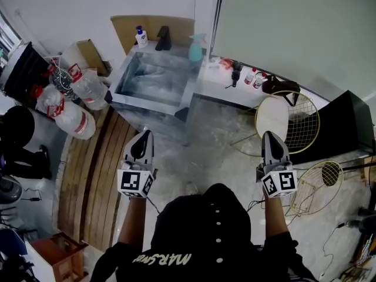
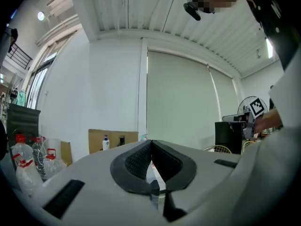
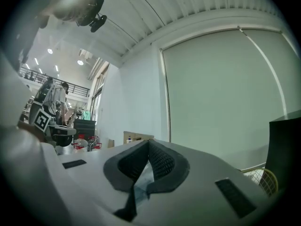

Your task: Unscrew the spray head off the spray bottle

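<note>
Left tongs and right tongs both pressed together, pinching nothing, held over the floor, well apart from each other. Spray bottle: teal body, pale trigger head on, upright at far right corner of grey desk, well ahead of both tongs. White pump bottle at desk's far left. Round wire chair just ahead of right tongs
</note>
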